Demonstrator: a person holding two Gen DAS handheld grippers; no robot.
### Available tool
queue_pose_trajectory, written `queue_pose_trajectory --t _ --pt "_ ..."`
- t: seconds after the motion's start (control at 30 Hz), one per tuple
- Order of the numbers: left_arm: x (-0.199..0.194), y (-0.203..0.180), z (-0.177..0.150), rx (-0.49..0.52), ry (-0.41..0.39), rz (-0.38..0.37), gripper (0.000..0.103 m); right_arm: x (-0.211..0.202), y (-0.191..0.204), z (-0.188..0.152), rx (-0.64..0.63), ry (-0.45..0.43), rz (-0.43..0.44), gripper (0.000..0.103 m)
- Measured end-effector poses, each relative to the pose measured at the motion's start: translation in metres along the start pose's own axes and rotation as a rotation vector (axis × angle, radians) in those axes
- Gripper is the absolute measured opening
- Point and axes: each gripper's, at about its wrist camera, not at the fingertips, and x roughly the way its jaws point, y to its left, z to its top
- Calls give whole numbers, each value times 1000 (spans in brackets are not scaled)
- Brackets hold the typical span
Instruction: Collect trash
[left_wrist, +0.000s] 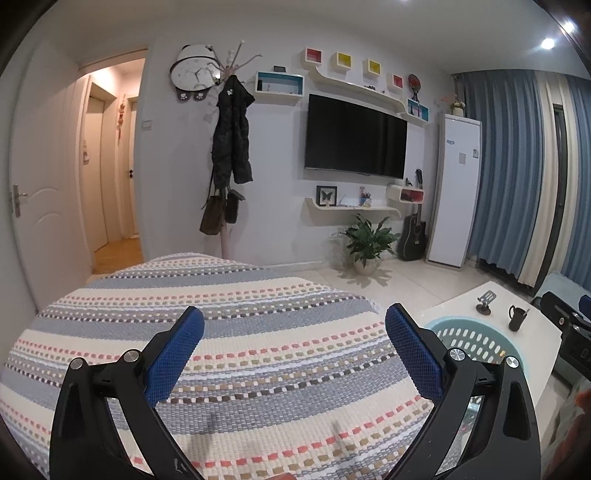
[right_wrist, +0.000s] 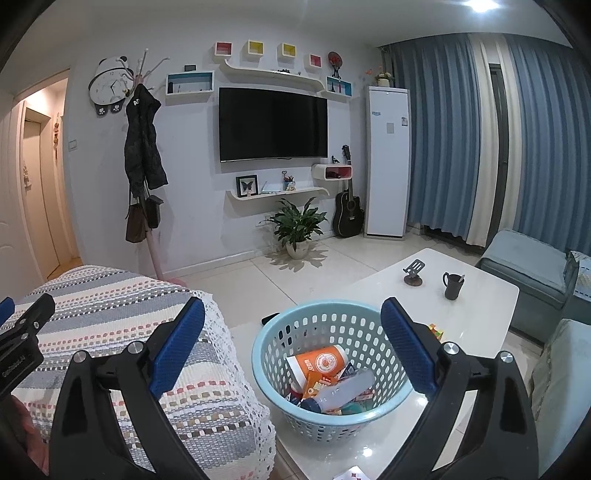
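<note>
Hovering wide open and empty over the striped cover (left_wrist: 236, 332): left hand-held gripper (left_wrist: 295, 332), blue pads spread far apart. Hanging likewise wide open and empty just above the light-blue basket (right_wrist: 275, 363): right hand-held gripper (right_wrist: 291, 325), the basket's rim showing between its pads. Lying inside the basket: the collected trash, an orange paper cup (right_wrist: 319, 363), a clear plastic bottle (right_wrist: 343, 387) and assorted wrappers. Standing under the basket: the white surface (right_wrist: 476, 314). Sitting on it beyond the basket: a black mug (right_wrist: 452, 286) and a small stand (right_wrist: 413, 273). Draping a couch just left of the basket: the striped cover.
</note>
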Motion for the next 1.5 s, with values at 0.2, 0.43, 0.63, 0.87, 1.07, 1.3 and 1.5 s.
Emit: queue_pose_trajectory --t 0.2,0.43,0.63,0.87,1.07,1.3,1.5 --pt "1 2 0 -16 5 -5 96 2 4 -3 -8 9 4 92" --pt "4 9 0 -28 14 -12 96 6 4 -4 -5 21 8 92" --pt "4 10 -2 -21 16 -11 96 7 4 -5 -7 27 8 92" --pt "5 11 -2 -17 17 -14 96 8 3 -7 -4 30 7 93" --pt "5 12 -2 -19 18 -17 96 8 4 -8 -8 31 3 92" --pt "5 14 -4 -20 23 -21 96 9 6 -8 -8 43 3 93" --pt "5 15 -3 -21 24 -22 96 10 6 -7 -8 43 3 93"
